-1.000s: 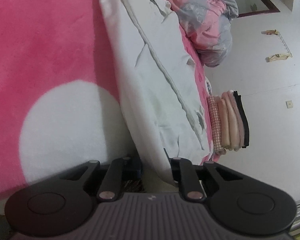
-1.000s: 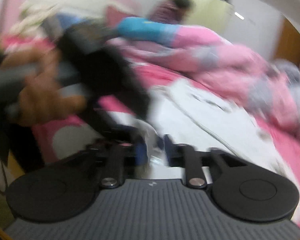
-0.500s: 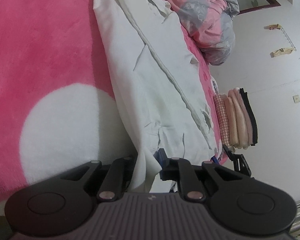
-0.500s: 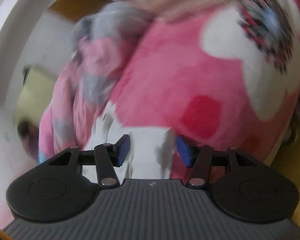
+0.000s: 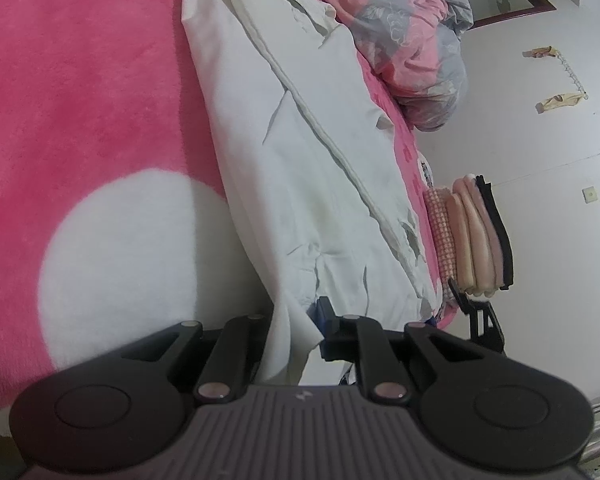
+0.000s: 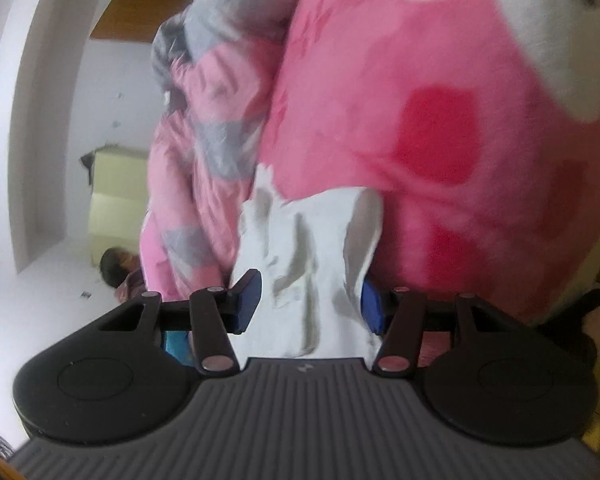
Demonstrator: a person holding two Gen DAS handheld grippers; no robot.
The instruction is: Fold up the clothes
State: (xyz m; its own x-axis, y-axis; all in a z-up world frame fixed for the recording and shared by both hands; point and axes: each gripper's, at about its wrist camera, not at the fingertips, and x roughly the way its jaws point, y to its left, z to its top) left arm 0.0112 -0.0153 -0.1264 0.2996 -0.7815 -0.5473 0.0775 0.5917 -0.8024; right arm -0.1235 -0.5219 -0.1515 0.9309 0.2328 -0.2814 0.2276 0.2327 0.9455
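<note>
On the bed's pink fleece blanket (image 5: pixel 80 92), the white garment (image 5: pixel 300 168) is lying stretched out. The left tongs (image 5: pixel 296 328) are staying narrow, pinching its near corner. The right tongs (image 6: pixel 306 300), having swung over and rolled, are now straddling the other end half-wide, not yet clamping. Likely both ends are about to be lifted. Folded clothes (image 5: pixel 472 236) are stacked by the white wall (image 5: pixel 540 200).

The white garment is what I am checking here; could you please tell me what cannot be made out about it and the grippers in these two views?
- Left wrist view: the left gripper pinches the white garment; one pad is hidden behind the cloth.
- Left wrist view: the garment's lower edge is hidden behind the gripper body.
- Right wrist view: cloth lies between the right gripper's pads, but blur leaves pad contact unclear.
- Right wrist view: the garment's full shape is cut off below.
</note>
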